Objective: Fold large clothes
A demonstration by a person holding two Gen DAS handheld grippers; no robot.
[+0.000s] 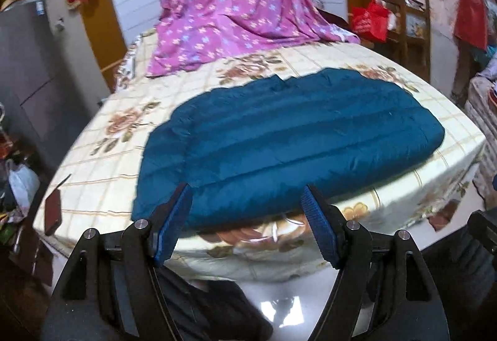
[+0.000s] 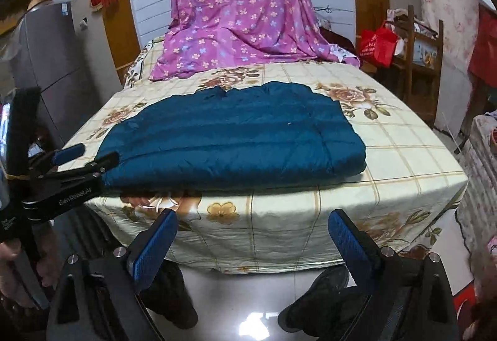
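A teal quilted jacket (image 1: pixel 279 148) (image 2: pixel 230 139) lies folded into a flat wide rectangle on a bed with a cream floral sheet (image 1: pixel 102 161) (image 2: pixel 403 154). My left gripper (image 1: pixel 248 204) is open, its blue pads (image 1: pixel 174 220) spread just before the jacket's near edge, with nothing between them. In the right wrist view the left gripper (image 2: pixel 88 158) sits by the jacket's near left corner. My right gripper (image 2: pixel 253 235) is open and empty. It hangs in front of the bed's hanging sheet, below the jacket.
A purple flowered cloth (image 2: pixel 242 15) drapes over something at the bed's far end. A flat dark object (image 1: pixel 52 212) lies on the bed's left edge. A red bag (image 2: pixel 377 44) on a wooden shelf stands right, a grey fridge (image 2: pixel 46 61) left. Dark shoes (image 2: pixel 316 300) rest on the glossy floor.
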